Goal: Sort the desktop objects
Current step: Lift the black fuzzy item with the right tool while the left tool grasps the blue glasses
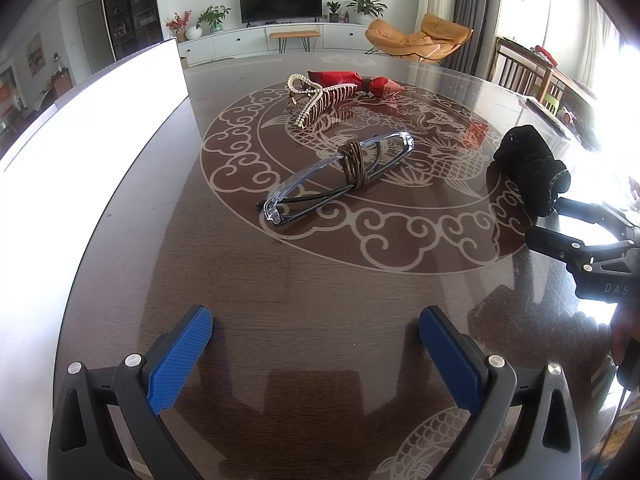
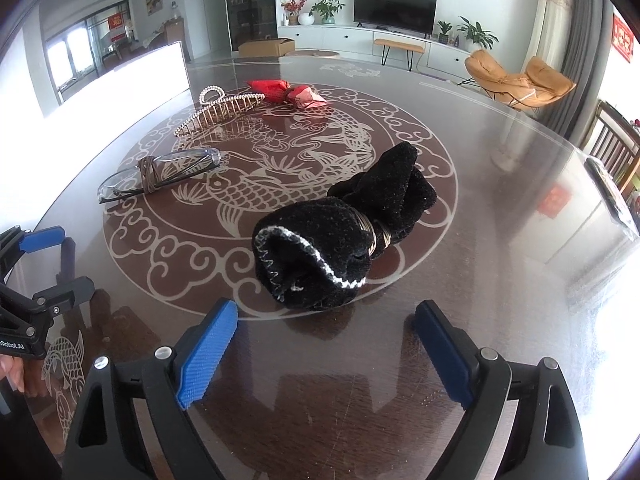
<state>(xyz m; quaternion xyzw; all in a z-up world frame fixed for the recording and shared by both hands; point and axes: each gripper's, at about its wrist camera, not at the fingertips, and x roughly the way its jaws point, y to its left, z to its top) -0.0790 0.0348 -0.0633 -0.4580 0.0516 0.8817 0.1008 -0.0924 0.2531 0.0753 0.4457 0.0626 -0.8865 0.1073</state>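
A black knitted cloth bundle (image 2: 344, 236) tied with a brown band lies on the glass table just ahead of my right gripper (image 2: 324, 330), which stands open with nothing between its blue pads. Folded clear glasses (image 1: 340, 172) wrapped in a brown band lie in the table's middle, well ahead of my open left gripper (image 1: 316, 338). Beyond them lie a pearl hair claw (image 1: 316, 98) and a red wrapped packet (image 1: 352, 80). The black bundle (image 1: 528, 168) also shows at the right of the left wrist view, and the glasses (image 2: 160, 174) at the left of the right wrist view.
A bright white box (image 1: 92, 128) stands along the table's left side. The dark table (image 1: 304, 288) has a pale fish and cloud pattern under glass. A wooden chair (image 1: 532, 76) sits at the far right edge. The right gripper's black body (image 1: 592, 248) shows in the left view.
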